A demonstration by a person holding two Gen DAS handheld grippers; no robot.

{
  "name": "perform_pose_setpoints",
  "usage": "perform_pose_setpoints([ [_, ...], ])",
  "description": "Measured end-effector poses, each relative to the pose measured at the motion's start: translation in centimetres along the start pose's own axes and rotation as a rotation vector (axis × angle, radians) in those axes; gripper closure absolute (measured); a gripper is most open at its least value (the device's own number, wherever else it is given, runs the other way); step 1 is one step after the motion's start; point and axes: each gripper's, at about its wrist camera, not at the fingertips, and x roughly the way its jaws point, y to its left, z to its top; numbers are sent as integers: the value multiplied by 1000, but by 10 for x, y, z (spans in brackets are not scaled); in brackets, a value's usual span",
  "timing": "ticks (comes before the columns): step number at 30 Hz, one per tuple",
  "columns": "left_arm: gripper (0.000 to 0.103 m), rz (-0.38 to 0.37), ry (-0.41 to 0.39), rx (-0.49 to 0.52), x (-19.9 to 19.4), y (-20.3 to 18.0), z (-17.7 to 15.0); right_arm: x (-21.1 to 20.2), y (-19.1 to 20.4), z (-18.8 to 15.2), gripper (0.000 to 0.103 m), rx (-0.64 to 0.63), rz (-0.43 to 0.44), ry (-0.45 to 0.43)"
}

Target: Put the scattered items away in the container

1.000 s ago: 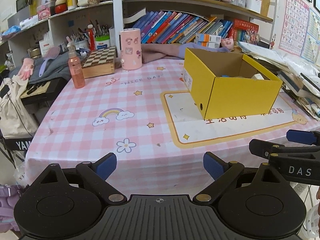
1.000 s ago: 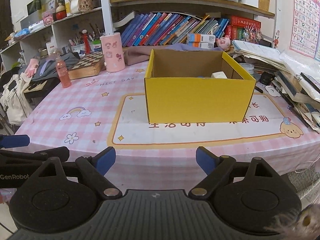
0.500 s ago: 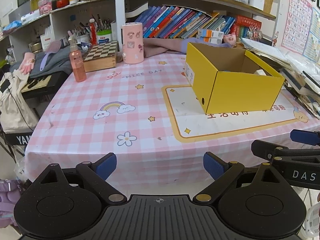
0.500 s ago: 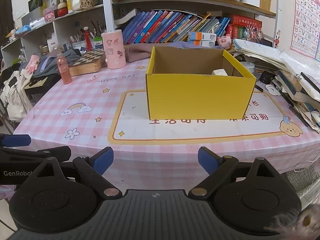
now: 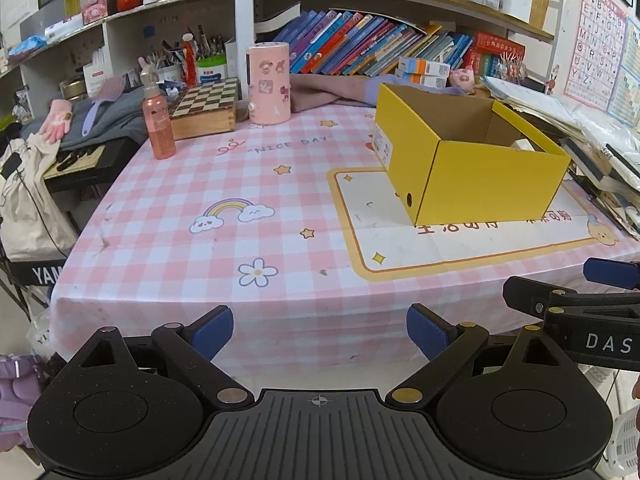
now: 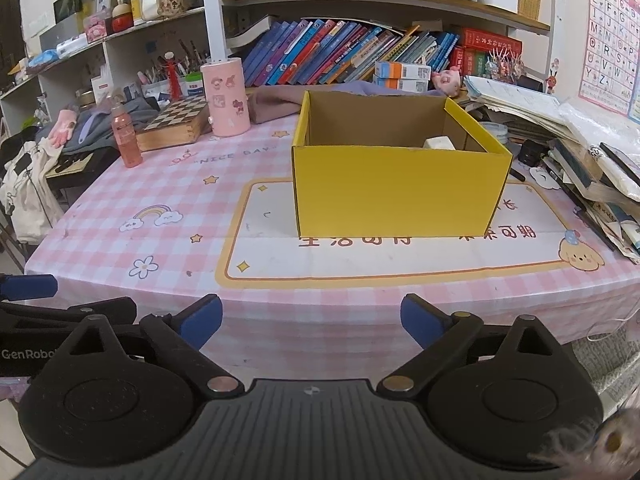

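1. Currently the left claw (image 5: 320, 330) is held level off the near edge of the bench (image 5: 280, 184), pointing across it; its blue pads (image 5: 212, 330) stand wide apart with nothing between them.
2. Right claw (image 6: 311, 320) sits in the same pose just off the near edge, also spread wide and empty. From the left wrist view its fingers (image 5: 572, 304) show at the right border, so the two claws are side by side.
3. Yellow box (image 6: 396, 192) stands open-topped on the white mat panel of the pink checked cloth (image 5: 200, 184), straight ahead of the right claw and well apart from it. From the left claw it lies ahead and to the right, one corner turned toward the camera.
4. Inside the box a pale block (image 6: 439, 143) shows against the far right corner; the rest of the box floor is hidden by the near wall.
5. At the far left of the bench: a pink bottle (image 5: 158, 122), a wooden chessboard case (image 5: 204, 108) just beside it, and a pink cylinder with stickers (image 5: 268, 82) to the right of the case.
6. A stack of papers and books (image 6: 580, 148) crowds the bench's right edge, near the box.
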Motion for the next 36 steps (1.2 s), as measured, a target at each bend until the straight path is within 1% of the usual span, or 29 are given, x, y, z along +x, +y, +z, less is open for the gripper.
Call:
perform_pose_setpoints([
  [2,7,2,2,-4,0,1,0,1,1,0,3,-3,2,5],
  [11,7,6,14,-24,3,9,-2,4,8,1,0,-24,6,19],
  [23,7,7,22,-25,6,12,0,8,11,3,0,-27,3,22],
  [28,4,11,29,-27,10,18,1,9,11,4,0,-26,3,23],
  [36,4,17,36,-29,12,18,2,13,12,6,0,-31,4,26],
])
